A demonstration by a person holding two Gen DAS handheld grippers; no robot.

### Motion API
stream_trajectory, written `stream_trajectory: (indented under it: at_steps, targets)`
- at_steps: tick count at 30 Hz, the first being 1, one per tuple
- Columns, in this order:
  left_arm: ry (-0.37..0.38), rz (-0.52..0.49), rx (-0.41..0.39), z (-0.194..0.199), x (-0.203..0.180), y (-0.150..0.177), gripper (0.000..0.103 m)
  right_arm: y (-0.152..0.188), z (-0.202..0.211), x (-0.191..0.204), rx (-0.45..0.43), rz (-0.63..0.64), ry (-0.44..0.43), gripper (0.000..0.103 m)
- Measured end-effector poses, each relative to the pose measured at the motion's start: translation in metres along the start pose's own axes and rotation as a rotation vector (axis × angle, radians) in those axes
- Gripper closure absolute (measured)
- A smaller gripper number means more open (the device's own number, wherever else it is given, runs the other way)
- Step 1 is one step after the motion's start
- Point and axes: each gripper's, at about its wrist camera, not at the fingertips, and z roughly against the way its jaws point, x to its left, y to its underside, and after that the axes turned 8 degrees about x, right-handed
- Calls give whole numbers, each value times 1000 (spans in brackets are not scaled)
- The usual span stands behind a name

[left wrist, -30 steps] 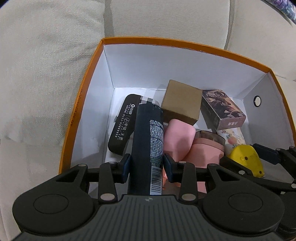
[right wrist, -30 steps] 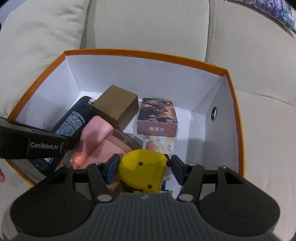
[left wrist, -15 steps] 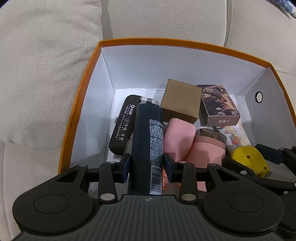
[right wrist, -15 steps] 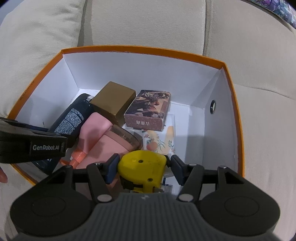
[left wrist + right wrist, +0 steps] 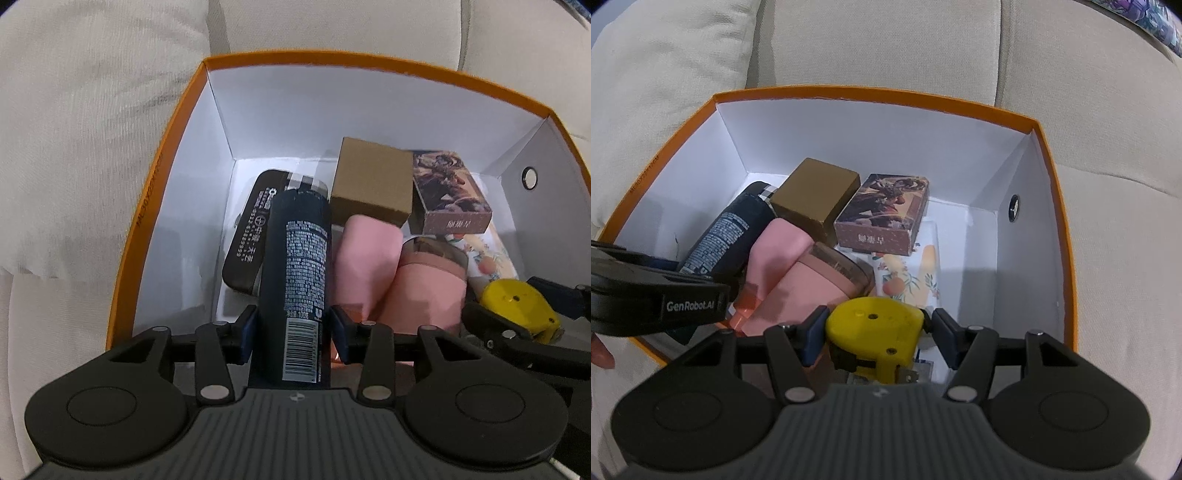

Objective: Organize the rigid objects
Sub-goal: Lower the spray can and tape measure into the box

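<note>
Over the orange box [image 5: 1052, 177] – left jaws clamp dark can [image 5: 295, 273], right's yellow tape measure [image 5: 875, 325]

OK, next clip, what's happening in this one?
A person with two handheld grippers is working over an orange box on a beige sofa. The left gripper has a dark spray can between its fingers; the right gripper has a yellow tape measure. A brown carton, a picture box and pink containers lie inside.
</note>
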Motion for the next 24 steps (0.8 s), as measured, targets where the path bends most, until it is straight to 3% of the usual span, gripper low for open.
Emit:
stream_trajectory:
  at_steps: [24]
  targets:
    - [-11,-1,33,-14,0,1,49,4,-7,-7,48,-29,-12,42]
